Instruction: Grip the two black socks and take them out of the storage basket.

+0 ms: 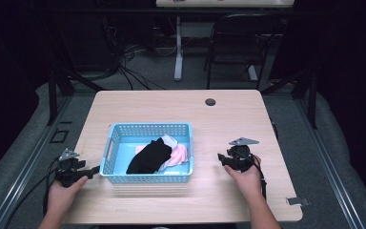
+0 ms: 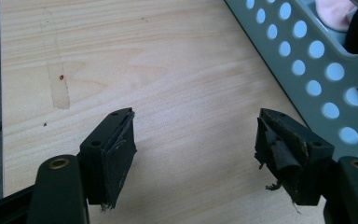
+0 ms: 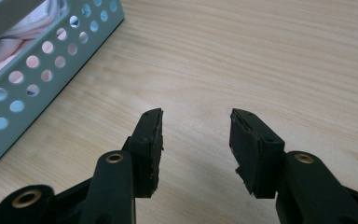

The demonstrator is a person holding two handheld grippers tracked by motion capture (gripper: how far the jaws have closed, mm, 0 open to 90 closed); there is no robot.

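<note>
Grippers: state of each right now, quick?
Left gripper: open, empty, beside the basket.
Right gripper: open, empty, over the table.

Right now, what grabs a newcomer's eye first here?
The light blue perforated basket at the table's near-centre, with a black garment draped over pink and white clothes. The left gripper sits at its left wall, the right gripper to its right, both open and empty.

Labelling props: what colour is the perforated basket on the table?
Light blue; the basket shows best in the high view.
</note>
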